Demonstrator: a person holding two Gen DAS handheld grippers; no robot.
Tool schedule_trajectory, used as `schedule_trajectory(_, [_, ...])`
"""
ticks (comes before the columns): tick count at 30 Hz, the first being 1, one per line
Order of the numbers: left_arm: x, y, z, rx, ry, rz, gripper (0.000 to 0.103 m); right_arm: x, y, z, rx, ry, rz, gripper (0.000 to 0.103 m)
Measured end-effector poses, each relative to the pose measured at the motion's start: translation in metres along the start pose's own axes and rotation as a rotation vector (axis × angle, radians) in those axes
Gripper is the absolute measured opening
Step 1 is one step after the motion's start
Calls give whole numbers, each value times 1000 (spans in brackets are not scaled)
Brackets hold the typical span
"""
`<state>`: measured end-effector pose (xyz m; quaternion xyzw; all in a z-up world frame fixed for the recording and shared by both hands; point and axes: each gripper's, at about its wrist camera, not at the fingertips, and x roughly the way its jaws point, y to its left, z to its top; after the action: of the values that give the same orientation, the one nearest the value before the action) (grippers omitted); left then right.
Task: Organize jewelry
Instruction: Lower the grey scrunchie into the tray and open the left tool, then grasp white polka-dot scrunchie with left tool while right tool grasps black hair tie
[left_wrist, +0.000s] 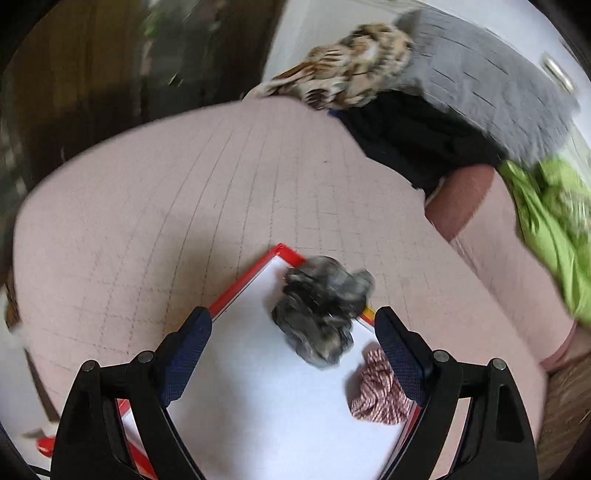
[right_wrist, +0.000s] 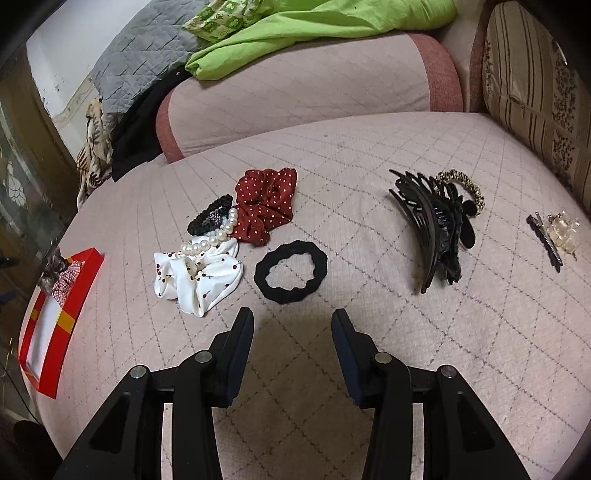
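A red box (left_wrist: 240, 284) with a white floor lies on the pink quilted sofa seat. In it rest a grey scrunchie (left_wrist: 321, 306) and a red-and-white striped scrunchie (left_wrist: 376, 391). My left gripper (left_wrist: 291, 314) hovers over the box, open, holding nothing. My right gripper (right_wrist: 291, 317) is open and empty, just short of a black scrunchie (right_wrist: 290, 271). Left of that lie a white cherry-print scrunchie (right_wrist: 199, 275), a pearl band (right_wrist: 210, 240), a small black tie (right_wrist: 208, 219) and a red polka-dot scrunchie (right_wrist: 266, 205). A black claw clip (right_wrist: 432, 229) lies to the right. The box (right_wrist: 79, 295) sits at the far left.
A leopard hair tie (right_wrist: 469, 188) lies behind the claw clip. A black barrette (right_wrist: 546, 238) and a clear clip (right_wrist: 563, 230) lie at the far right. Green cloth (right_wrist: 314, 33) and a grey quilt (right_wrist: 140, 51) drape the backrest. A patterned cushion (right_wrist: 535, 92) stands at the right.
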<state>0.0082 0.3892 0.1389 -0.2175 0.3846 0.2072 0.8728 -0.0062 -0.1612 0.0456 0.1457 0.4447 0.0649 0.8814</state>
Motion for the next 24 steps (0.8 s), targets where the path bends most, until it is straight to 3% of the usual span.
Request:
schedule_trajectory(3, [-12,-44,-20,164,-32,4,89,1,-3,0,17,3,-6,48])
schedule_trajectory(5, [-13,-83,-41,287,-30,-34,90,2,-6,-1,30,8,-9,48])
schedule_trajectory(9, [3,-149,-90,446,67,-156,90,4,-8,0,28,3,-21,48])
schedule_trajectory(15, [33,-235,-165,545,249,-299,90,16,-11,10,37,-2,-31,48])
schedule_trajectory(21, [58,-290,-204,580,341,-354,90,36,-21,27,77,10,-10,48])
schedule_trajectory(24, [66,-308,-218,604,361,-348,90,42,-20,33,75,9,-3,48])
